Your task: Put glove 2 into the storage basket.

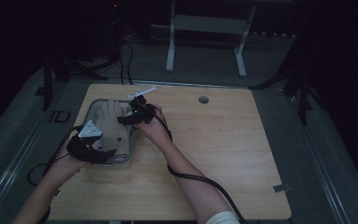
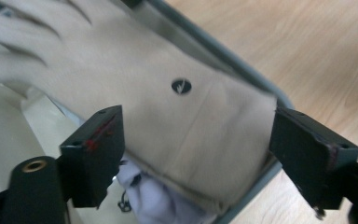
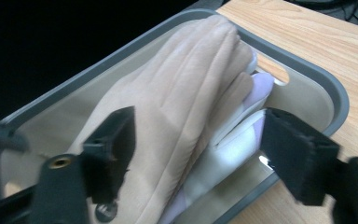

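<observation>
The left gripper [image 1: 103, 152] hangs over the near end of a grey tray [image 1: 89, 109], its jaws wide apart and holding nothing. Between them lies the cuff of a beige glove [image 2: 168, 116], which carries a small dark round mark [image 2: 181, 86]. The right gripper [image 1: 127, 117] is at the far end of the tray, also with jaws spread and empty, above the glove's fingers [image 3: 200, 60]. A white glove [image 3: 233, 140] lies under the beige one. The tray stands on the left part of a wooden table [image 1: 223, 140].
</observation>
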`<state>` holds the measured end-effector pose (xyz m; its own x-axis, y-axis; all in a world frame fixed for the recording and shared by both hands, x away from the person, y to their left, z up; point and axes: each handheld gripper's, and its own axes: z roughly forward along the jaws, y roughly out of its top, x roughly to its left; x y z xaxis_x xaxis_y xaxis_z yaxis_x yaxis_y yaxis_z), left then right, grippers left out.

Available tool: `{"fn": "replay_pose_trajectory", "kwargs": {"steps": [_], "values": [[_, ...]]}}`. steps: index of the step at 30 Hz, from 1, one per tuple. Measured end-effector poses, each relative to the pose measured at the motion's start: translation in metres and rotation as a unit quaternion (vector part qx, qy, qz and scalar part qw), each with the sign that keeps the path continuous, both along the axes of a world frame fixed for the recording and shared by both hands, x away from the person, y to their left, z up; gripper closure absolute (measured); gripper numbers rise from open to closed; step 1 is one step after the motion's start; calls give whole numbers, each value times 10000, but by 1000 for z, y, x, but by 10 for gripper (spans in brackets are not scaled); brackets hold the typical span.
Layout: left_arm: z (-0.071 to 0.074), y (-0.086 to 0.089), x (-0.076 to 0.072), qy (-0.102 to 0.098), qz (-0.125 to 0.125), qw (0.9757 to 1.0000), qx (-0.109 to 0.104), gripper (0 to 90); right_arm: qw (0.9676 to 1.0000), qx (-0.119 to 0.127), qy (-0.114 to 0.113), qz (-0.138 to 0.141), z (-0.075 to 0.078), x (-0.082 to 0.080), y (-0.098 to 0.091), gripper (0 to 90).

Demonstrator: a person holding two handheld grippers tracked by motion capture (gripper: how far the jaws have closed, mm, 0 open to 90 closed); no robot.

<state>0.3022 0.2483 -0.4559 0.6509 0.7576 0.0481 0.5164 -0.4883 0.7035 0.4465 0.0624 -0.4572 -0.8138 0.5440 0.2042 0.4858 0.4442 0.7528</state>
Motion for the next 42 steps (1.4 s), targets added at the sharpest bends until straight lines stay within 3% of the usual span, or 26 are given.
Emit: {"fn": "replay_pose_trajectory", "kwargs": {"steps": [7,12,13,19,24,31,35,38,42], "values": [[1,-13,0,-100,81,9998,-118,146,9998,4,-80,193,3,-11,-13,195],[-2,-25,0,-170,-35,9995,-260,146,9995,-137,-174,233,-2,-18,-24,194],[-1,-28,0,-202,-86,9990,-377,146,9993,-202,-200,229,-3,-19,-27,194],[-2,-38,-2,-207,-199,9985,-467,146,9993,-218,-209,242,-9,-23,-42,196],[-7,-53,-7,-249,-378,9965,-703,146,9991,-248,-237,240,-13,-31,-60,197],[-11,-75,-11,-232,-666,9954,-652,146,9987,-328,-311,255,-17,-39,-77,197],[-14,-85,-12,-212,-775,9943,-706,146,9986,-388,-276,220,-26,-45,-93,197],[-20,-94,-13,-76,-942,9927,-753,146,9985,-435,-274,206,-33,-48,-104,197],[-27,-103,-14,-62,-1079,9917,-692,146,9986,-434,-249,144,-40,-51,-114,196]]}}
